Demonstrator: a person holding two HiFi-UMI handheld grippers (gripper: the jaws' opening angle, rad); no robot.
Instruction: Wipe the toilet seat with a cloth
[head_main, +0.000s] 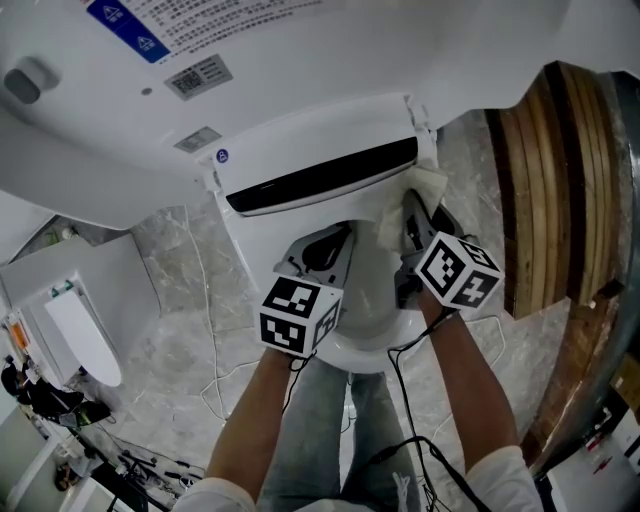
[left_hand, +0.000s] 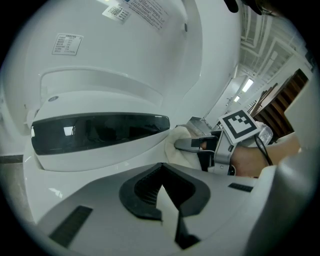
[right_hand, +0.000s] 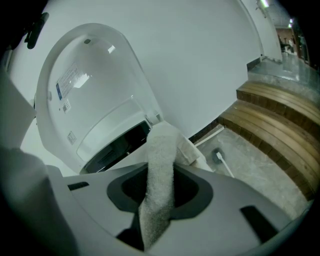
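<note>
The white toilet stands with its lid (head_main: 300, 70) raised, and its seat (head_main: 372, 335) lies below both grippers. My right gripper (head_main: 413, 212) is shut on a pale cloth (head_main: 420, 188), which rests on the seat's back right corner by the hinge. In the right gripper view the cloth (right_hand: 161, 165) runs up from between the jaws of the right gripper (right_hand: 159, 202). My left gripper (head_main: 333, 243) hovers over the seat's left half, shut with nothing in it. In the left gripper view the shut left gripper (left_hand: 162, 175) faces the dark rear panel (left_hand: 95, 132), with the cloth (left_hand: 179, 150) to its right.
Wooden steps (head_main: 545, 180) rise just right of the toilet. A white-handled brush (right_hand: 222, 162) lies on the marble floor by them. Cables (head_main: 215, 385) trail over the floor at the left, near a second white fixture (head_main: 85, 340).
</note>
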